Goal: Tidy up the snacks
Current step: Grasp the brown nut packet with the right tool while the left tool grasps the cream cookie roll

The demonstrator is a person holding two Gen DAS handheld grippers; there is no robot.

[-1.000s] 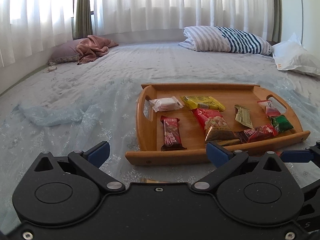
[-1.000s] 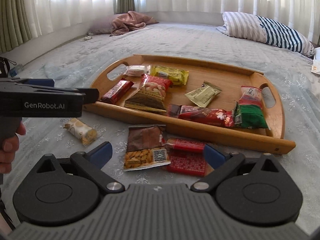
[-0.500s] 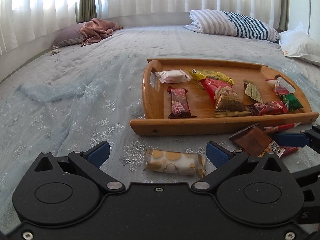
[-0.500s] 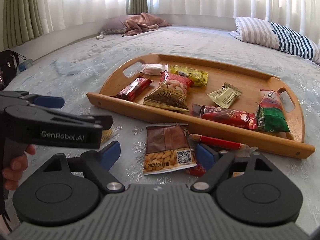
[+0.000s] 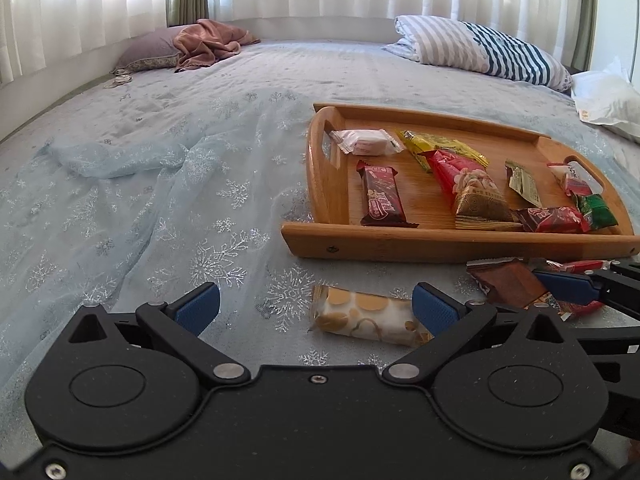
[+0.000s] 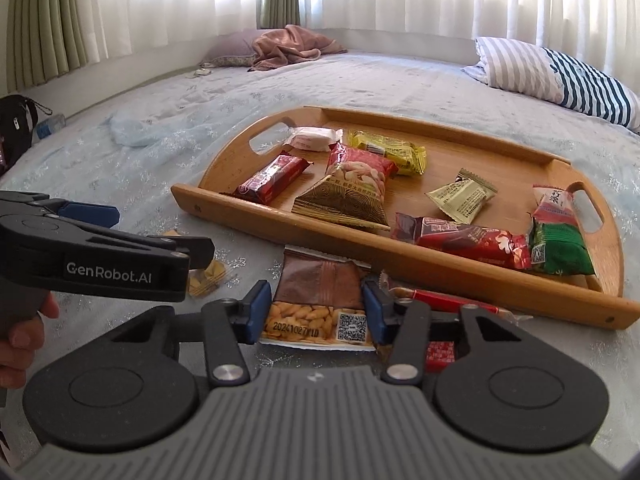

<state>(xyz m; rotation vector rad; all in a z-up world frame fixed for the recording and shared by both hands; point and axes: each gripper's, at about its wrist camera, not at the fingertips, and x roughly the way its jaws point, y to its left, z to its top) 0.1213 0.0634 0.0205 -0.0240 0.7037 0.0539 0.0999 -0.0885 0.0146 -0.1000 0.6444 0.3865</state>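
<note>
Right gripper (image 6: 316, 312) jaws just closing, blue pads pinching brown peanut packet (image 6: 320, 300) on bedspread (image 5: 160, 200) at tray's 6 o'clock, left gripper (image 5: 316, 306) spread wide around biscuit packet (image 5: 366, 316), untouched, wooden tray (image 6: 400, 256) bearing wrapped snacks.

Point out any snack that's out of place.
Three packets lie on the bedspread in front of the wooden tray, not in it: a brown peanut packet between the right gripper fingers, a red packet beside it, and a white-and-gold packet.
</note>
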